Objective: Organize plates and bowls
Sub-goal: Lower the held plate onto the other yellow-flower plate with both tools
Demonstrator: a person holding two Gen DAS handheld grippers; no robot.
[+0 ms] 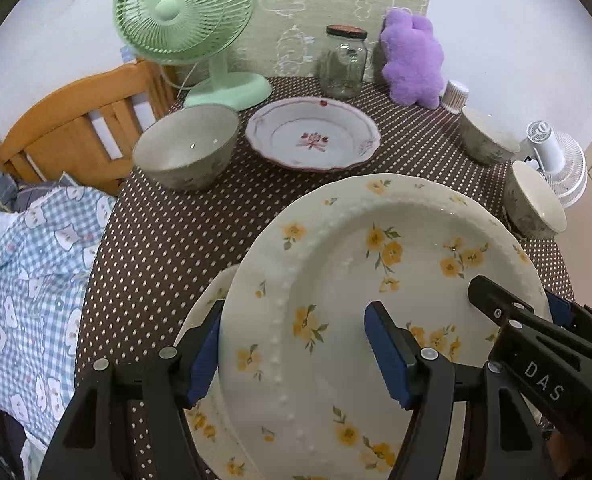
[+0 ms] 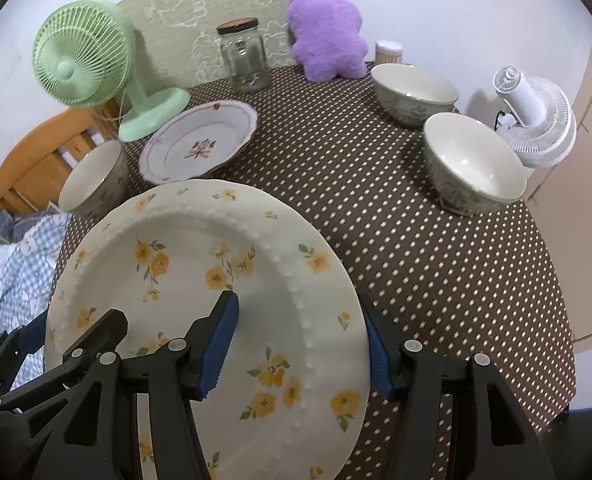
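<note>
A large cream plate with yellow flowers (image 1: 376,280) (image 2: 199,280) is held up over the brown dotted table, one gripper on each side. My left gripper (image 1: 296,356) has its blue pads on either side of the plate's left rim. My right gripper (image 2: 300,344) spans its right rim the same way. A second yellow-flower plate (image 1: 203,304) lies underneath on the table. A pink-flower plate (image 1: 312,140) (image 2: 199,144) sits at the back. One grey bowl (image 1: 187,148) (image 2: 95,176) stands at the left, two bowls (image 2: 472,164) (image 2: 414,92) at the right.
A green fan (image 1: 183,20), a glass jar (image 1: 344,64), a purple plush toy (image 1: 412,60) and a toothpick holder (image 1: 454,96) line the back edge. A white fan (image 2: 536,120) stands beyond the right edge. A wooden chair (image 1: 75,128) and checked cloth (image 1: 23,280) are left.
</note>
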